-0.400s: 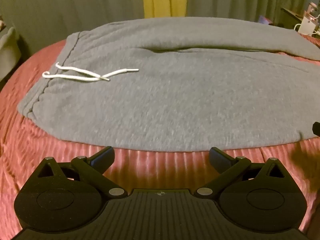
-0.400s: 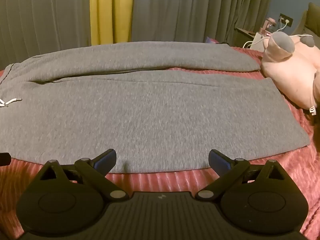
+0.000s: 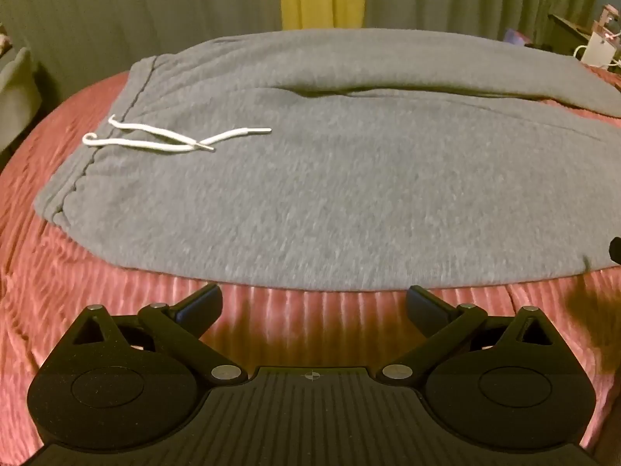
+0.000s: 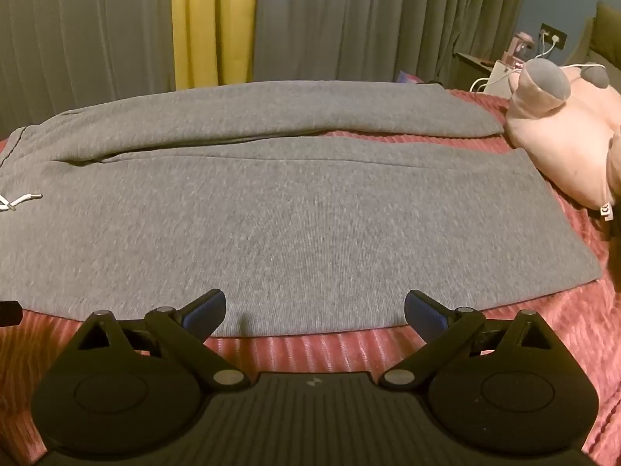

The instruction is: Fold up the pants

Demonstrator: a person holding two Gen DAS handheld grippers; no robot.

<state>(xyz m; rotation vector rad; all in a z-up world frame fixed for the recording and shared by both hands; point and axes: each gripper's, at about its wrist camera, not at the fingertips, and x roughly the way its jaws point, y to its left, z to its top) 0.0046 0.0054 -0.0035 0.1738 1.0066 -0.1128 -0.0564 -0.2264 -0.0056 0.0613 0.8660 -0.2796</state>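
Edged slightly forward since the earlier frame: right gripper [image 4: 315, 308], jaws spread wide and empty, tips now over the near hem of grey pants [image 4: 295, 217] at 12 o'clock. Left gripper [image 3: 314, 305] likewise wide, empty, just short of the hem. Pants flat on red bedspread [image 3: 50, 272]; white drawstring [image 3: 170, 138] at 10 o'clock; pink plush toy [image 4: 562, 136] at 2 o'clock.

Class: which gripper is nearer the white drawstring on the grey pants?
Left. The left gripper sits open just off the near hem, the drawstring ahead-left. The right gripper sits further along the leg; the drawstring is far left.
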